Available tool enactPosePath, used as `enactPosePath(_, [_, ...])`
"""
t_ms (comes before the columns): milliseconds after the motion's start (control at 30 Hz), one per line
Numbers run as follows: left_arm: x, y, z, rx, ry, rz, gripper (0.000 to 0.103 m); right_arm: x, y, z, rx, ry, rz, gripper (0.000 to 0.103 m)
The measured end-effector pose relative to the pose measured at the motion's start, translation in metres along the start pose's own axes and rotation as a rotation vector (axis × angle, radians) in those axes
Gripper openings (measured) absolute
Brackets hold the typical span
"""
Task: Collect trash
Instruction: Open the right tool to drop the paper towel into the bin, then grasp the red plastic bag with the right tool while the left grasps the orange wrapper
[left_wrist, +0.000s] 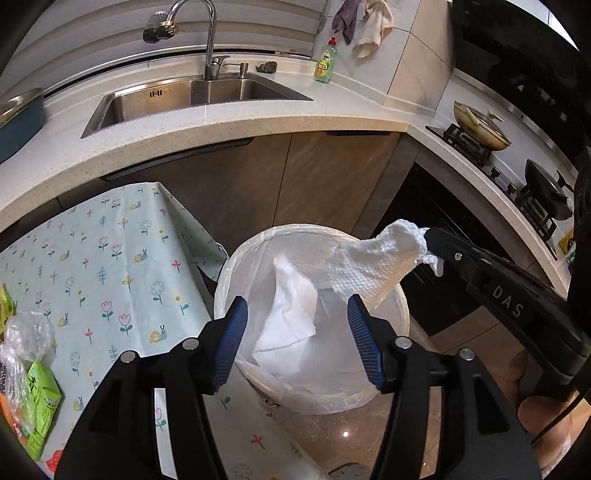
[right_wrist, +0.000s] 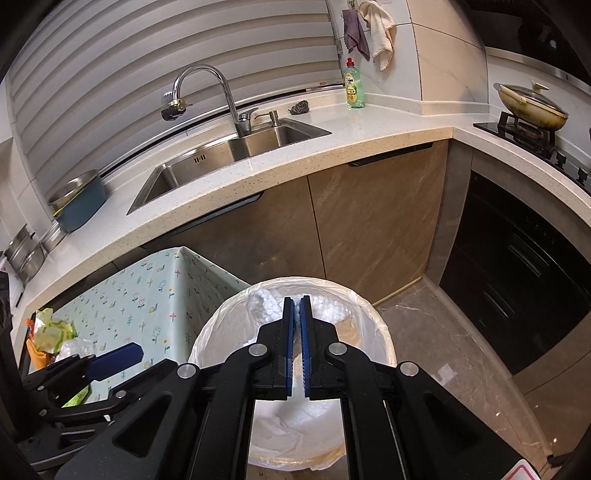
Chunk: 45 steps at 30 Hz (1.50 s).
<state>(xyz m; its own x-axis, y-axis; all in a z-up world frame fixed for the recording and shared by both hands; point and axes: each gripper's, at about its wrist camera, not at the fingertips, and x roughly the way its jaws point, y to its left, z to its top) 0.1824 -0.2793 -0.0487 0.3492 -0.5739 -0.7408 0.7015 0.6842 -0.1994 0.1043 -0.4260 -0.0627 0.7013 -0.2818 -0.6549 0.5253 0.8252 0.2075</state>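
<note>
A white bin (left_wrist: 402, 310) with a clear liner stands on the floor beside the table. My left gripper (left_wrist: 295, 306) hangs open over its mouth. A loose white tissue (left_wrist: 288, 321) sits in the bin between the blue pads, and neither pad touches it. My right gripper (left_wrist: 430, 238) comes in from the right, shut on a crumpled paper towel (left_wrist: 373, 266) that dangles over the bin's far rim. In the right wrist view its jaws (right_wrist: 297, 301) pinch that paper towel (right_wrist: 266, 304) above the bin (right_wrist: 380, 332). One left finger (right_wrist: 118, 356) shows at lower left.
A table with a floral cloth (left_wrist: 110, 266) sits left of the bin, with a green carton (left_wrist: 42, 402), a plastic bag (left_wrist: 22, 336) and wrappers (right_wrist: 51, 332) on it. Behind are the counter with a sink (left_wrist: 192, 96), cabinet doors (left_wrist: 321, 177), a dark oven (right_wrist: 524, 295) and a stove with pans (left_wrist: 480, 129).
</note>
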Motion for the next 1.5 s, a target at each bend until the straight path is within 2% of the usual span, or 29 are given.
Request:
enactPosePath(200, [-0.011, 0.008, 0.001, -0.014, -0.025, 0.024, 0.054, 0.001, 0.009, 0.002, -0.016, 0.002, 0.006, 0.009])
enactPosePath(267, [-0.016, 0.01, 0.002, -0.021, -0.033, 0.03, 0.054, 0.0, 0.013, 0.003, -0.021, -0.004, 0.007, 0.021])
enactPosePath(333, [-0.021, 0.014, 0.001, -0.027, -0.042, 0.039, 0.054, -0.004, 0.019, 0.002, -0.029, -0.013, 0.005, 0.029])
enactPosePath(433, [-0.029, 0.019, 0.001, -0.034, -0.056, 0.057, 0.054, -0.008, 0.027, 0.001, -0.042, -0.017, 0.01, 0.032])
enactPosePath(500, [-0.035, 0.022, -0.001, -0.043, -0.062, 0.068, 0.054, -0.013, 0.033, 0.0, -0.048, -0.02, 0.017, 0.037])
enactPosePath(567, [-0.043, 0.027, -0.004, -0.051, -0.071, 0.079, 0.054, -0.019, 0.039, -0.004, -0.05, -0.025, 0.026, 0.047])
enactPosePath(867, [-0.095, 0.056, -0.034, -0.103, -0.126, 0.19, 0.067, -0.051, 0.091, -0.028, -0.114, -0.027, 0.108, 0.059])
enactPosePath(1100, [-0.14, 0.103, -0.066, -0.192, -0.143, 0.291, 0.069, -0.074, 0.141, -0.059, -0.178, -0.009, 0.179, 0.063])
enactPosePath(1233, [-0.161, 0.13, -0.088, -0.225, -0.141, 0.356, 0.07, -0.083, 0.168, -0.081, -0.215, 0.014, 0.214, 0.066])
enactPosePath(1333, [-0.176, 0.15, -0.104, -0.253, -0.143, 0.401, 0.076, -0.087, 0.187, -0.097, -0.232, 0.037, 0.246, 0.07])
enactPosePath(1500, [-0.201, 0.181, -0.13, -0.289, -0.148, 0.462, 0.078, -0.086, 0.215, -0.13, -0.257, 0.087, 0.274, 0.075])
